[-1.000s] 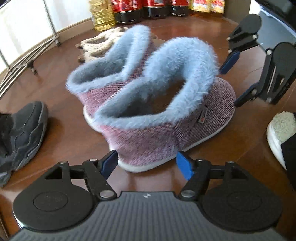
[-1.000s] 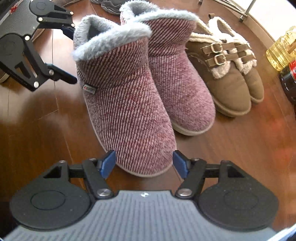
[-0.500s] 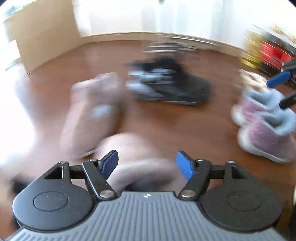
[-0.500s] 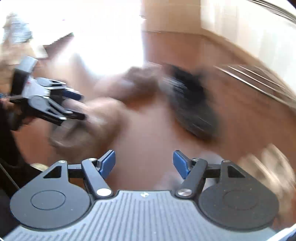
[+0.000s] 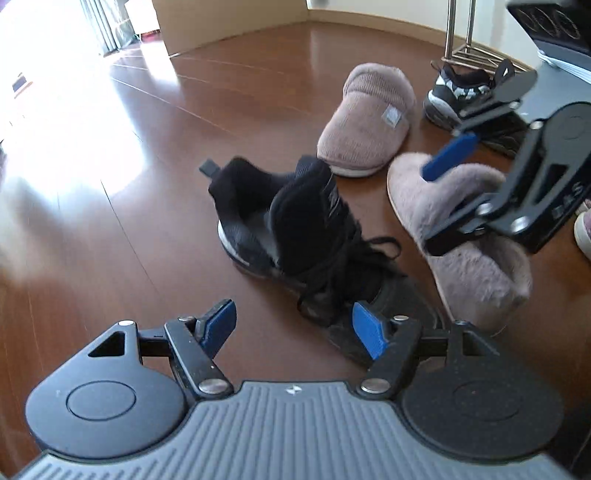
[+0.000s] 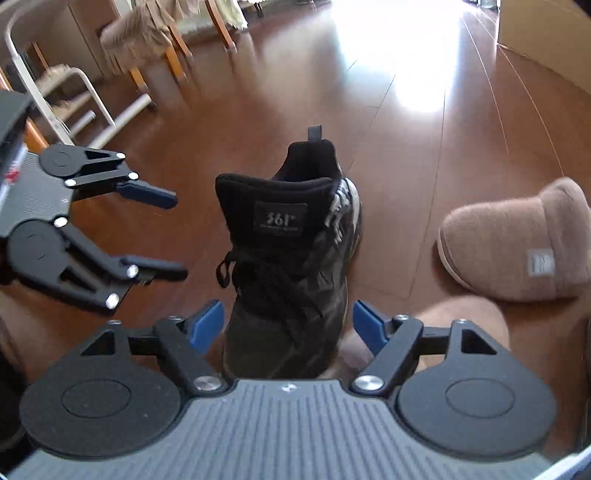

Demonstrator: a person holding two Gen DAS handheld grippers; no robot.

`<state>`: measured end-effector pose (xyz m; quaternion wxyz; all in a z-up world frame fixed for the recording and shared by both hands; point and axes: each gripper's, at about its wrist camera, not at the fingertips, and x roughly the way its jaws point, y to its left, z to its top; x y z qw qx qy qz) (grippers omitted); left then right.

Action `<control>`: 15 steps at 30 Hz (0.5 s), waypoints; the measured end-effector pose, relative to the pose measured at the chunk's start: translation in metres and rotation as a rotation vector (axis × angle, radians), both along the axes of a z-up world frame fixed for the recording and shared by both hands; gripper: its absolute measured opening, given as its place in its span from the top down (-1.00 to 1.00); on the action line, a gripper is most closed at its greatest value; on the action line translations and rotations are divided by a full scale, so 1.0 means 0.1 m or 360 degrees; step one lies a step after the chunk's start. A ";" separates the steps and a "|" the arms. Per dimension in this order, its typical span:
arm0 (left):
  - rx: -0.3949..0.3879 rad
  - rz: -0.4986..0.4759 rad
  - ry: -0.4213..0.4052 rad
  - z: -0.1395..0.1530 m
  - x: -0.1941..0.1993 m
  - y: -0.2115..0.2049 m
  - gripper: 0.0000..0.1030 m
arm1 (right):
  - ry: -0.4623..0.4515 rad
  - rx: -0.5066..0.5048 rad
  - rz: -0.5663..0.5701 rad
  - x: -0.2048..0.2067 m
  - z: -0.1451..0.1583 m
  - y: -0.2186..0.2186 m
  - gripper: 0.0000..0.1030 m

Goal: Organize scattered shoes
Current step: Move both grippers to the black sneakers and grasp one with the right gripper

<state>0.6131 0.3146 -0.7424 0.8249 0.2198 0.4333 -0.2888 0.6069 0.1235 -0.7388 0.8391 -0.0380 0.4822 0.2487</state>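
Sneaker (image 6: 291,258), black high-top, upright on floor (image 6: 424,155): light, soft padded collar, loose laces. Best hold across stiff midfoot. Right gripper (image 6: 288,326) opening, straddling toe, pads clear. Left gripper (image 5: 293,328) released, empty.

wooden floor (image 6: 424,155), chairs (image 6: 147,40), perhaps cardboard box (image 5: 229,18)

Glossy wooden floor (image 5: 155,229), black sneaker (image 5: 295,229), two pink slippers (image 5: 369,122), another sneaker (image 5: 454,92)
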 end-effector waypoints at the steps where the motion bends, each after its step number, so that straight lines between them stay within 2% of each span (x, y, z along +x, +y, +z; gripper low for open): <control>1: -0.0017 0.0006 -0.0005 0.02 0.01 0.02 -0.38 | -0.0027 -0.0011 0.0003 -0.01 0.03 0.06 -0.52; 6: -0.0100 0.0035 -0.0029 0.12 0.10 0.14 -0.38 | -0.0134 0.0025 -0.0055 0.18 0.28 0.08 -0.53; 8: -0.0131 0.0052 -0.0036 0.16 0.19 0.16 -0.38 | -0.0150 0.0050 -0.0085 0.43 0.43 0.08 -0.53; 11: -0.0177 0.0075 -0.0046 0.20 0.30 0.23 -0.38 | -0.0125 -0.0042 -0.0098 0.81 0.44 0.19 -0.50; 12: -0.0191 0.0081 -0.0050 0.20 0.34 0.25 -0.38 | -0.0085 -0.0076 -0.0098 0.94 0.38 0.24 -0.46; 15: -0.0157 0.0079 -0.0071 0.08 0.49 0.29 -0.38 | 0.0065 -0.0159 -0.0111 1.31 0.11 0.40 0.01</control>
